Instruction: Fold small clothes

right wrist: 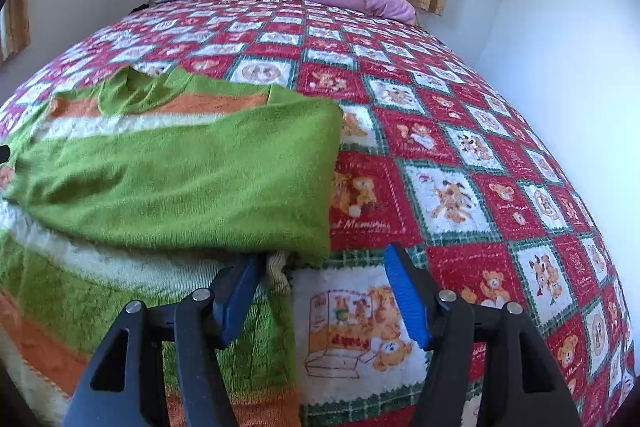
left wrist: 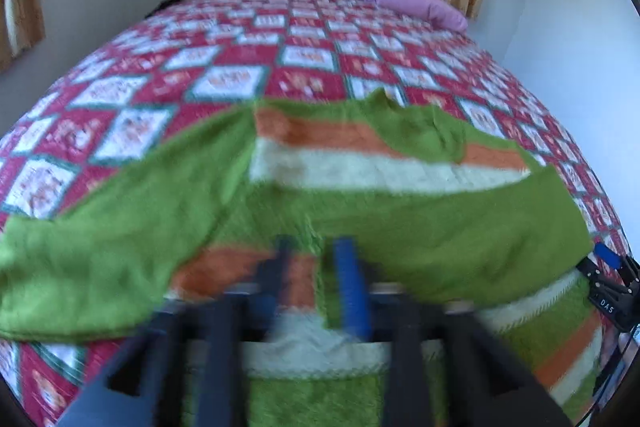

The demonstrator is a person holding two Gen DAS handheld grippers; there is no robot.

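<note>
Two grippers (left wrist: 316,283) (right wrist: 326,291) — one sweater (right wrist: 172,179) (striped).

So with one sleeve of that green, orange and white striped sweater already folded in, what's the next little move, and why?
Probably the left gripper should carry the other sleeve across the green, orange and white striped knitted sweater. That sleeve lies stretched out over the red patchwork bedspread, while the near one is folded in. The right gripper is open at the edge.
</note>
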